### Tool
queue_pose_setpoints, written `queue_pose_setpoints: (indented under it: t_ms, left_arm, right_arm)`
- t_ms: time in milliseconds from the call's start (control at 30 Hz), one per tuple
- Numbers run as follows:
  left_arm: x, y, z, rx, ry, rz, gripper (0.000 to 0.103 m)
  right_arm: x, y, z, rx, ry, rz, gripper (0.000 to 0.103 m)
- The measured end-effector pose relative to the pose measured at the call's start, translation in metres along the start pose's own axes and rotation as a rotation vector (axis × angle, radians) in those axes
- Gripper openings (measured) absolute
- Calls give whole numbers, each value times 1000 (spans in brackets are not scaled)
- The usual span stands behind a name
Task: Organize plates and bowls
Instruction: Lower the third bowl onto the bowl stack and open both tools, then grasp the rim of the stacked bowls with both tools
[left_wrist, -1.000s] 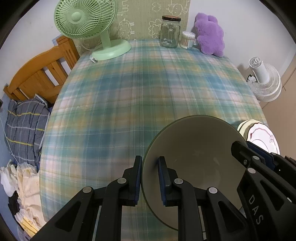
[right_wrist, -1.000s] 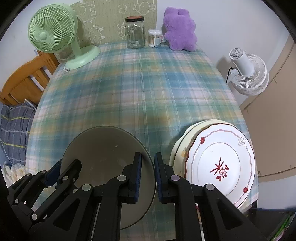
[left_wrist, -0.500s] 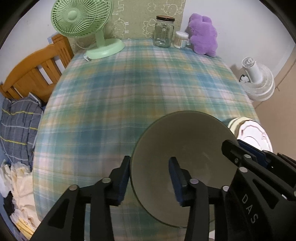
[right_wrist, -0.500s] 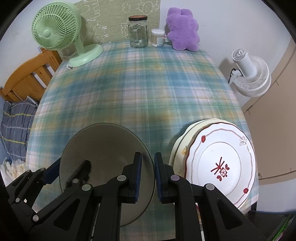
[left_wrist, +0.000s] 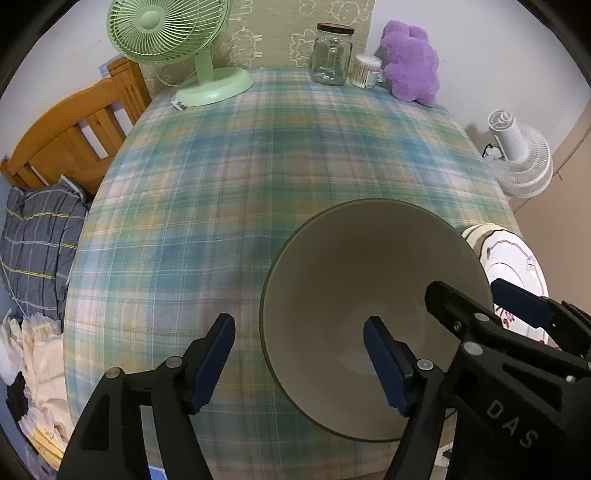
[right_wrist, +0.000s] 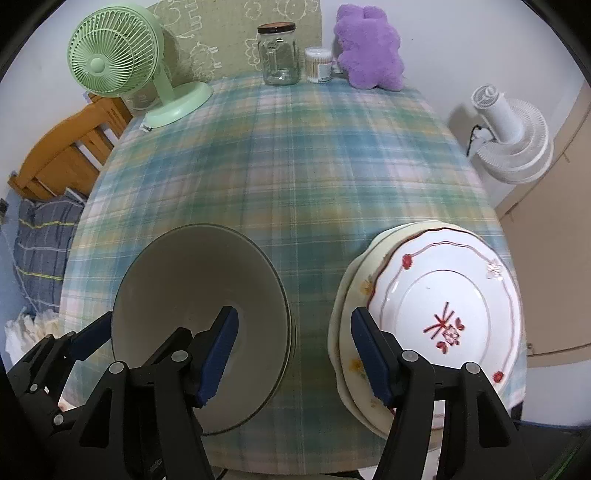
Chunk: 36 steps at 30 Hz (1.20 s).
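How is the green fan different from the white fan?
The green fan stands on the table; the white fan sits off the table, beside its right edge. The green fan stands upright on a stem; the white fan looks tilted upward. Both have round wire-like grilles.

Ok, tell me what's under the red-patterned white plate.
The red-patterned white plate sits on a cream plate with orange marks, whose rim juts out on the left. Below it a further rim edge shows; the rest is covered, as is the plaid tablecloth beneath.
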<state>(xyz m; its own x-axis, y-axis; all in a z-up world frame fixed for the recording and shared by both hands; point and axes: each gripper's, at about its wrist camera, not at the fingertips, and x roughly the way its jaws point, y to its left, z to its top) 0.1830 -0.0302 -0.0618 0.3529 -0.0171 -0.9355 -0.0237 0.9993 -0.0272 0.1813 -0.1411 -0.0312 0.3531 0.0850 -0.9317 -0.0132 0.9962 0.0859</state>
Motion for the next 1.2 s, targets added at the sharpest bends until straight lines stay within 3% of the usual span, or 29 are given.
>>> queue_pose_setpoints:
  t_ms: [233,400,633,900,1200]
  left_arm:
    - [6,-10,1,-10,19,16,75]
    - [15,-12,-1,-47,38,23,75]
    - [25,-7,-2,-55,57,22,75]
    - [31,-2,-1,12,52,-52,74]
    - [36,7,0,20,61,-163,73]
  right_arm:
    - [23,-13,5,25,56,92,67]
    - [36,-20,6,35,90,151,53]
    - [45,-17,6,10,108,194,45]
    - [50,-9,5,31,137,187,44]
    - [52,3,5,35,146,146,44]
